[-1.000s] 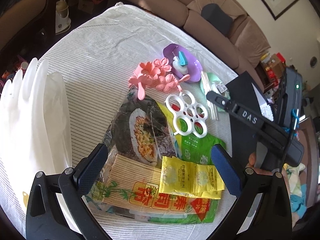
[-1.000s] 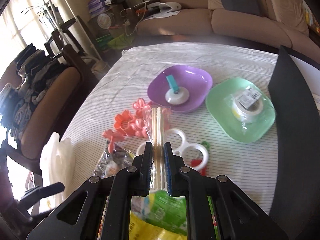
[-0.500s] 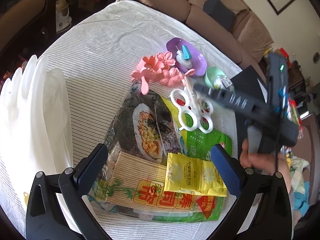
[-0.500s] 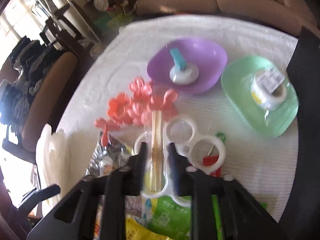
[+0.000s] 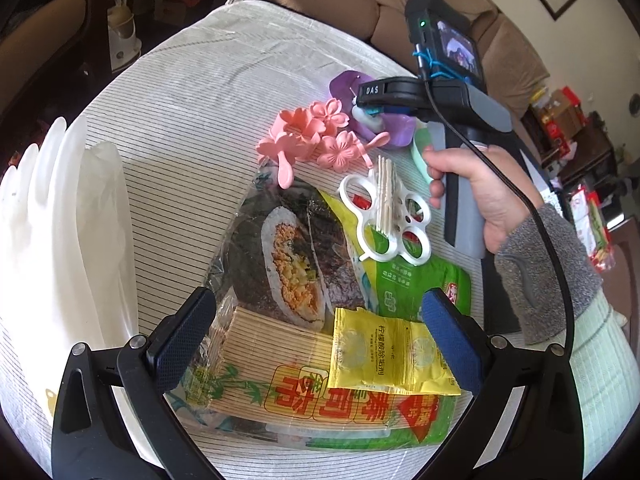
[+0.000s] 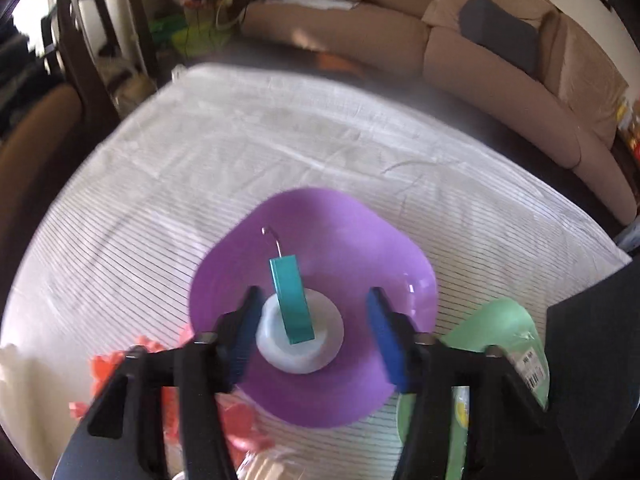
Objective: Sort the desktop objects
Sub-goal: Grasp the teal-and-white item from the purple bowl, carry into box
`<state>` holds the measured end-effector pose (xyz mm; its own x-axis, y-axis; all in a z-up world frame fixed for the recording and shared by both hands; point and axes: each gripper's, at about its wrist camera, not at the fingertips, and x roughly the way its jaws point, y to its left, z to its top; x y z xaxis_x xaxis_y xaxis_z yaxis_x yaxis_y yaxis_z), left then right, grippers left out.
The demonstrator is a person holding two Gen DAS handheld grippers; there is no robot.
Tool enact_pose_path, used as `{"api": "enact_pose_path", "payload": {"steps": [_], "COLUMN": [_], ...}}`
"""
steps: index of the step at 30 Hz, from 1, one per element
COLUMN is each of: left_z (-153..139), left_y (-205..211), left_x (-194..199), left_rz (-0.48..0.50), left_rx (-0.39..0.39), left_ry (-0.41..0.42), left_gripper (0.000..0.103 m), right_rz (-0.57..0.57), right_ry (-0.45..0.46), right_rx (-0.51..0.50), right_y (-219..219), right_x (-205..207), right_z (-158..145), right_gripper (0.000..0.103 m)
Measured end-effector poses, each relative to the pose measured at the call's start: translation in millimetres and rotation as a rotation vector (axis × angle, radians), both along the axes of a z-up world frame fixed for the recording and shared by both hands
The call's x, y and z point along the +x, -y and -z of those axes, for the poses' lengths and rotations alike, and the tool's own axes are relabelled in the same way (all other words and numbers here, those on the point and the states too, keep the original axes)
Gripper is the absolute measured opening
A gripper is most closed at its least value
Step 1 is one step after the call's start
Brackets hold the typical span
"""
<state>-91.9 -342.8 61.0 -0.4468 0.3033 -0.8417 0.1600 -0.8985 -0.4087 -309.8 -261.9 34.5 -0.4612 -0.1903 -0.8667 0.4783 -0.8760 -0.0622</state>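
Purple plate (image 6: 352, 240) half hidden behind right tongs (image 6: 312, 336); blurred.

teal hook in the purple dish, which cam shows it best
Right wrist view: the teal hook sits centred between the open jaws, on its white base in the purple dish. In the left wrist view the right gripper mostly hides it.
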Motion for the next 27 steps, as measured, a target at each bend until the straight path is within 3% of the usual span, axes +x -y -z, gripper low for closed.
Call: {"api": "enact_pose_path", "payload": {"steps": [1,2,6,10,14,17,20,23,27], "left_z": [0.4,0.7,-1.4,-14.6,-30.3,-36.7,-39.3,-42.4,-40.9], "left_y": [-0.7,-1.2,-6.4,-19.2,-41.0,-63.5,-89.7,-118.3,-146.8], "left_x": [-0.9,-1.7,-2.9,-1.5,1.8,3.3,5.0,8.5,14.5], "left_rz": [0.001,0.0,0.003,0.036,0.104,0.16,0.218,0.277,0.334], "left_rx": [0.001,0.0,0.009,-0.019,-0.013,0.015,0.046,0.035,-0.008], "left_ry": [0.0,-0.001,-0.015,-0.07,-0.144,-0.173,-0.187,-0.207,-0.211], "left_gripper": [0.103,0.103,0.103,0.103,0.103,0.103,0.103,0.103,0.103], "right_rz": [0.005,0.014,0.036,0.004,-0.045,-0.002,0.114,0.26,0.376], "right_ry": [-0.005,-0.01,-0.044,-0.042,-0.046,-0.036,0.002,0.086,0.181], "right_rx": [-0.008,-0.007,-0.136,-0.301,-0.379,-0.39,-0.345,-0.322,-0.314], "right_y": [-0.6,-1.3,-16.3,-47.3,-115.2,-184.8,-260.7,-326.3,-375.8], "right_x": [0.9,1.5,12.8,40.1,86.7,116.0,136.3,142.5,153.5], "right_z": [-0.6,-2.8,-38.1,-98.2,-161.3,-185.8,-176.6,-140.6,-97.5], "right_gripper": [0.013,0.012,0.012,0.012,0.012,0.012,0.012,0.012,0.012]}}
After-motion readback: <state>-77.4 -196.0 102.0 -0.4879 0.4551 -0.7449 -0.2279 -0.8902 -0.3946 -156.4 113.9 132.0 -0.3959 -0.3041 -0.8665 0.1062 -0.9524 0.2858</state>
